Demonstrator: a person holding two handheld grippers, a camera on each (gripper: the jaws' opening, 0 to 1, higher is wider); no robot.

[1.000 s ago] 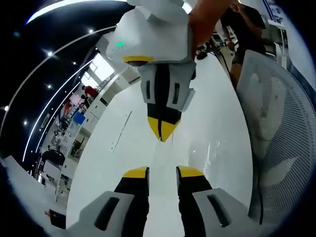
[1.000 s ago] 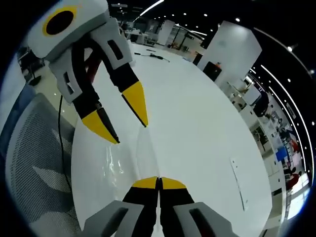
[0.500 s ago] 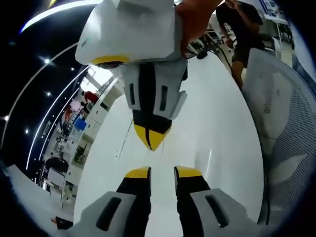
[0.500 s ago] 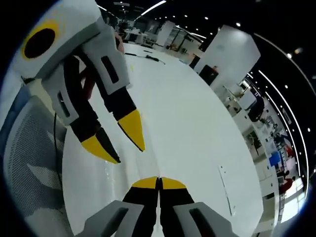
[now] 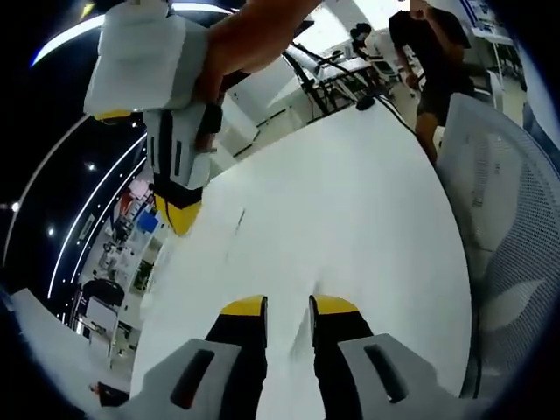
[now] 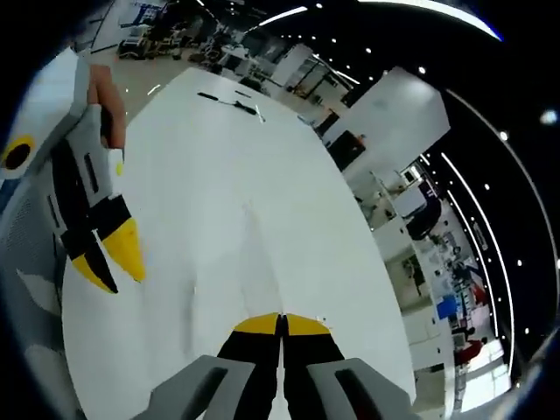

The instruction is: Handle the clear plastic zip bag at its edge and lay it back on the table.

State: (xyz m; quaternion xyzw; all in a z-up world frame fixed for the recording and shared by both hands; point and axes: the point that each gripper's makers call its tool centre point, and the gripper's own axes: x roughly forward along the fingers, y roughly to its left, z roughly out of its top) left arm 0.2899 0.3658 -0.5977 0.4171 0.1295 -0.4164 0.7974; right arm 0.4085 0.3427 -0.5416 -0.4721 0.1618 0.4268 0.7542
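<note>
The clear zip bag [image 6: 262, 262] shows faintly in the right gripper view as a thin glossy film with a crease. It rises from my right gripper [image 6: 282, 325], which is shut on its edge above the white table [image 6: 219, 175]. In the left gripper view the right gripper [image 5: 179, 216] hangs at the upper left, held by a hand, with its yellow tips together. My left gripper [image 5: 289, 306] is open near the table [image 5: 350, 201] with nothing visible between its jaws. The left gripper [image 6: 109, 262] also sits at the left edge of the right gripper view, well apart from the bag.
A grey mesh chair [image 5: 507, 227] stands along the table's right side. A person [image 5: 437, 61] stands past the far end near a black cable [image 5: 389, 101]. Black tools [image 6: 229, 101] lie at the table's far end. Office desks and shelves fill the background.
The two grippers have drawn apart. The right gripper has slid from just ahead of my left jaws to the upper left. The left gripper now sits farther off in the right gripper view.
</note>
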